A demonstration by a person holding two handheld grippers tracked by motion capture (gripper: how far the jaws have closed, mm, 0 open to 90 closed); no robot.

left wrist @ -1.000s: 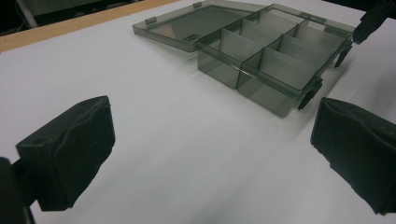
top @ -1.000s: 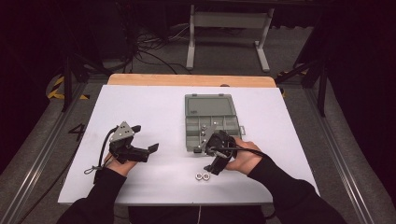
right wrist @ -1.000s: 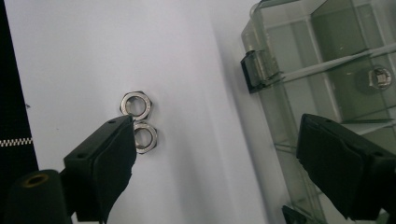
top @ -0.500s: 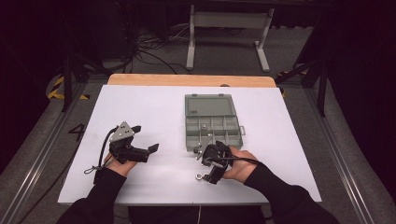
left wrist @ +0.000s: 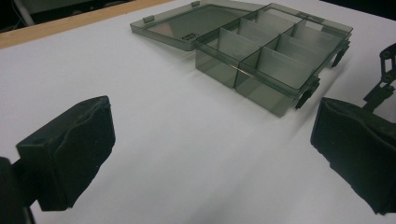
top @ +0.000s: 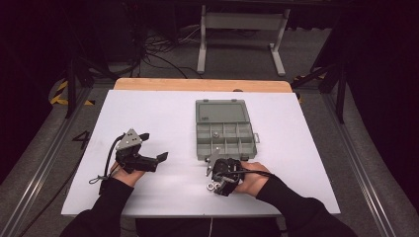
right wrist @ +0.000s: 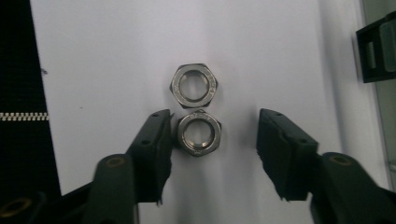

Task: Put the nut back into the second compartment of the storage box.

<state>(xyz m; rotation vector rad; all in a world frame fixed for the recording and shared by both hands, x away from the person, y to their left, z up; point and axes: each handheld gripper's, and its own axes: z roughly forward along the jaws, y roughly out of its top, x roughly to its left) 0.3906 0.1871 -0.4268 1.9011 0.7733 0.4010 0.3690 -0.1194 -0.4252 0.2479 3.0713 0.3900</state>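
Note:
Two steel hex nuts lie touching on the white table. In the right gripper view the nearer nut (right wrist: 199, 134) sits between the jaws, against the left finger (right wrist: 152, 140), and the farther nut (right wrist: 194, 86) lies just beyond them. My right gripper (right wrist: 212, 140) is open around the nearer nut; from above the right gripper (top: 217, 185) points down over the nuts (top: 212, 186) near the table's front edge. My left gripper (top: 159, 158) rests open on the table at the left, empty, facing the grey compartment box (left wrist: 275, 56).
The open grey organiser box (top: 225, 131) lies mid-table, its lid (top: 221, 111) flat behind it, one small item in a compartment (top: 215, 134). The table's wooden far edge (top: 202, 85) and dark floor with cables and a stand lie beyond.
My right gripper moved from the box's front edge toward the table's front and came down over the two nuts. The left gripper has not moved.

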